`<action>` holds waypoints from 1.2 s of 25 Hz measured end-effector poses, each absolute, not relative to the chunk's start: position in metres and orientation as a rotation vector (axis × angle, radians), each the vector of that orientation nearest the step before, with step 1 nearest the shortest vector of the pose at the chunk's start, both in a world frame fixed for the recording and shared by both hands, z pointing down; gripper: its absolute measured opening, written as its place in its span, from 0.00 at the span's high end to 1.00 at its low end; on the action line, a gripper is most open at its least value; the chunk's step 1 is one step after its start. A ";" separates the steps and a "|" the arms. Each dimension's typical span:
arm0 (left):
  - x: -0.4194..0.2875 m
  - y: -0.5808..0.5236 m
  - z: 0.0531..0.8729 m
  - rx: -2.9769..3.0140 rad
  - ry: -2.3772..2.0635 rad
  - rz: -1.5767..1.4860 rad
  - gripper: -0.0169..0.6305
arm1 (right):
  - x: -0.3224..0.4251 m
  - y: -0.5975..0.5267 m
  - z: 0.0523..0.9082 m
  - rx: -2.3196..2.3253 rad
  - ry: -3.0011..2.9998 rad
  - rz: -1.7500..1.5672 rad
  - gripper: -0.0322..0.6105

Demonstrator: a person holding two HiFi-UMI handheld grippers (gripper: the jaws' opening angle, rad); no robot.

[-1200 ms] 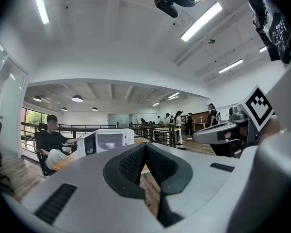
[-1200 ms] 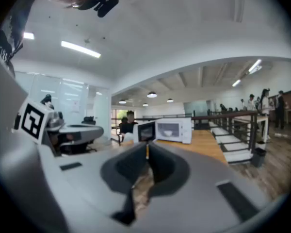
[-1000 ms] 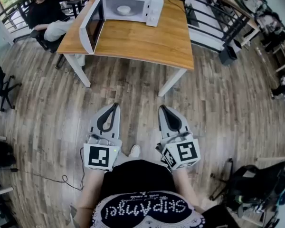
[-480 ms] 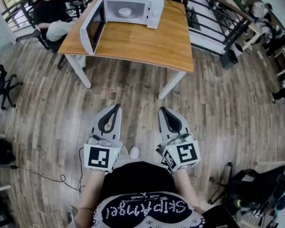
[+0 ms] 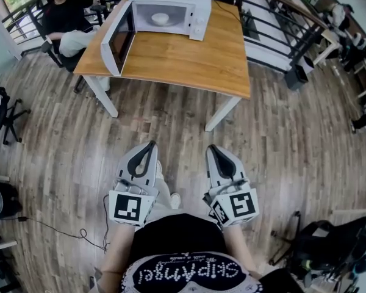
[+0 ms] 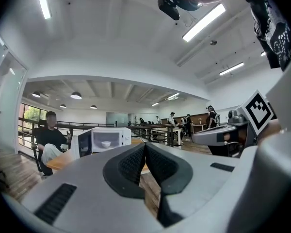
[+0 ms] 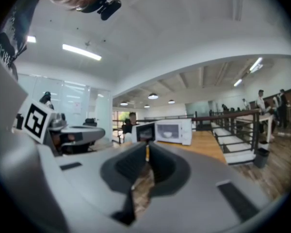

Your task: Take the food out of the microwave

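- Plainly, the step in hand is the approach. The left gripper [image 5: 149,145] and the right gripper [image 5: 212,148] are held side by side in front of the person. Each has its jaws pressed together on nothing, and both are well apart from the wooden table [image 5: 183,60].
- The food sits in a white bowl [image 5: 160,18] in the middle of the white microwave [image 5: 198,5], which stands at the table's far edge. What the bowl holds is too small to tell.
- The microwave door [image 5: 118,38] already stands swung wide to the left, so no opening is needed. The best line in is probably from the table's near side, to the right of the door, so that neither gripper knocks it.
- Spread the jaws before they enter the cavity, not inside it, where the walls look likely to crowd them.
- The bowl looks smooth and rounded, so a pinch on one side of the rim could tip it. One jaw inside the rim and one outside seems safer, perhaps with the second gripper steadying the opposite side. Draw it out level and slowly.
- Mind the seated person [image 5: 64,14] just beyond the table's left corner, and the table leg [image 5: 222,112] when stepping close.
- The tabletop in front of the microwave looks a sound place to set the bowl down.
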State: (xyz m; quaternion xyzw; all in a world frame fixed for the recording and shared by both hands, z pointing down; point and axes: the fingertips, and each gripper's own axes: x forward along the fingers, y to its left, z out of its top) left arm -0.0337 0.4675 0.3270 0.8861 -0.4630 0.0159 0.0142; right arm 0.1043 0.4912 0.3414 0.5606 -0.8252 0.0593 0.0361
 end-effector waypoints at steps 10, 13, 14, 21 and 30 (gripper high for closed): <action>-0.046 0.374 0.326 2.759 -1.416 0.022 0.93 | 0.092 0.405 0.342 1.729 -2.521 0.203 0.89; -0.053 0.338 0.319 2.776 -1.405 0.026 0.93 | 0.084 0.370 0.337 1.740 -2.514 0.207 0.89; -0.055 0.327 0.317 2.780 -1.400 0.026 0.93 | 0.080 0.359 0.336 1.742 -2.511 0.210 0.89; -0.079 0.265 0.316 2.796 -1.376 0.030 0.93 | 0.056 0.296 0.337 1.748 -2.496 0.220 0.89; -0.104 0.227 0.328 2.772 -1.379 0.041 0.93 | 0.030 0.259 0.348 1.735 -2.502 0.252 0.89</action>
